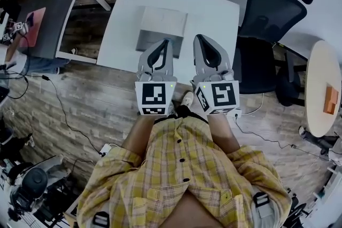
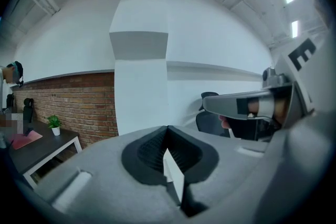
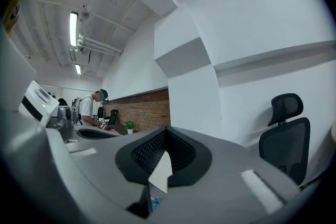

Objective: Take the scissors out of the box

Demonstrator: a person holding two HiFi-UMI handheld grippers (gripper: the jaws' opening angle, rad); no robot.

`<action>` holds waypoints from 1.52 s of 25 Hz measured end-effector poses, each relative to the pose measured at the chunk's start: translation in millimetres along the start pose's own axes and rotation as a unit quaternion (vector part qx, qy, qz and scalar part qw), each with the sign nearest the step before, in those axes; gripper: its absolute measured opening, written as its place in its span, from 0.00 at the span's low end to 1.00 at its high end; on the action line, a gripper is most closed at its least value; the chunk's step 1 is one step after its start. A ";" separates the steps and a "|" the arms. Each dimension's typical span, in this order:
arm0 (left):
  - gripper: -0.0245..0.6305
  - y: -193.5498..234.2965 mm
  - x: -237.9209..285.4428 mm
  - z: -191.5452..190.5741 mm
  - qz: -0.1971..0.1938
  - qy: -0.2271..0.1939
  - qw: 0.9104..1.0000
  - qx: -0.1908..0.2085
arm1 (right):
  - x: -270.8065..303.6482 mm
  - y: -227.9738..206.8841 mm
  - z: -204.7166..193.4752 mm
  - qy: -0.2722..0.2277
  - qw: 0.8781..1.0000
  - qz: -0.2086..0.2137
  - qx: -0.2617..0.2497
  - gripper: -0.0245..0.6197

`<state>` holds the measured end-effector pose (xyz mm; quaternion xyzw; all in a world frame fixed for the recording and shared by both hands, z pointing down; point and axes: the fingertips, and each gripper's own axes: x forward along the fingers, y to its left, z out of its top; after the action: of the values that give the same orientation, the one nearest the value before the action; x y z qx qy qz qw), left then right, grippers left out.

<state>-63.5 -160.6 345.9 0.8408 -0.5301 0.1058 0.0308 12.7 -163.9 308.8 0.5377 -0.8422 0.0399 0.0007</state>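
White table [image 1: 219,14], flat, square-cornered; near edge under the grippers. Plank floor [image 1: 91,99] open at left, black mesh chair [image 1: 267,13] close at right. Grey matte box [image 1: 160,23] mid-table, at jaw tips; scissors not discernible. Left gripper [image 1: 168,41] and right gripper [image 1: 196,37] closed, empty, side by side.

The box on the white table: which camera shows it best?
The head view. It looks steeply down on the grey box, which sits on the white table, so the box's whole outline shows. The left gripper view and the right gripper view look out over their own jaws at the white wall, so neither shows the box.
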 end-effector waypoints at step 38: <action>0.09 -2.9 81.6 -145.2 -0.152 0.208 0.954 0.155 | 27.2 -21.9 -112.8 0.101 0.993 -0.041 0.047 0.05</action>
<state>-48.1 -207.7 504.9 0.8652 -0.3549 0.3535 0.0252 16.4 -190.0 423.9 0.5642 -0.8124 0.1332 0.0621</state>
